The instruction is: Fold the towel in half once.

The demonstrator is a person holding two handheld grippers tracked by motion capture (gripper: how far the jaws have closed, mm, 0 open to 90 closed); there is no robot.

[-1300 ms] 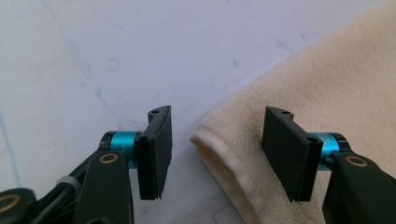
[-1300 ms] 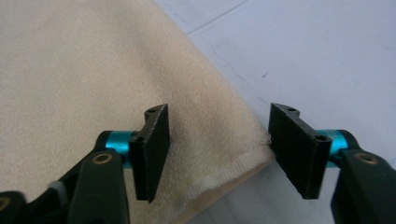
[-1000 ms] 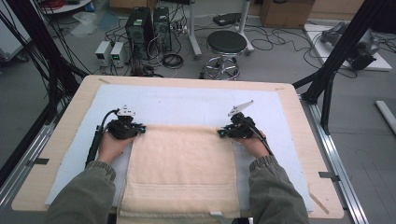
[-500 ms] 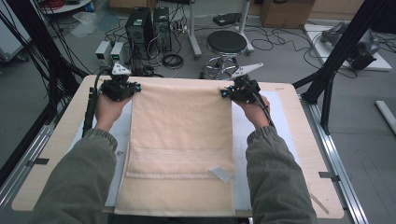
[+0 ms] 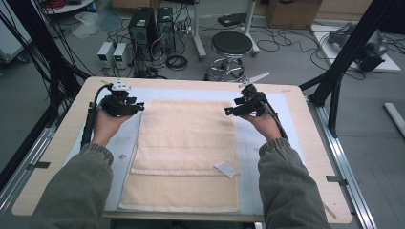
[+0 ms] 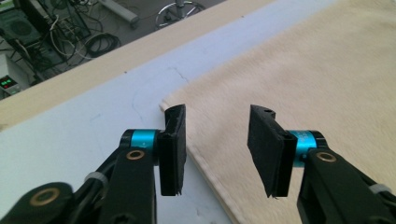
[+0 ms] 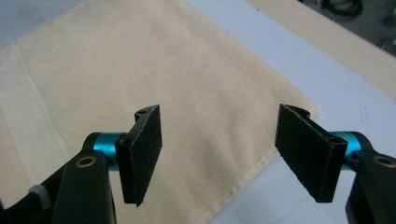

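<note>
High view: cream towel spread flat and rectangular on a pale blue mat, itself on a light wooden table. Far edge of towel near the mat's far side, near edge close to the table's near edge. Small white tag lying on the towel toward its near right. Left gripper just beside the far left corner, right gripper just beside the far right corner, both released, jaws having just been opening, nothing between them. Spreading apparently done; perhaps only a fold or final smoothing left.

Left gripper view: black, flat, rough-faced pads parted above the towel's far left corner. Soft, napped terry weave, stitched hem along the edge. Smooth matte mat beside it, wood beyond.

Right gripper view: pads wide apart, empty, over the towel's far right corner. Woven band crossing the cloth at far left of this picture. Fabric lying flat, no visible wrinkles.
</note>
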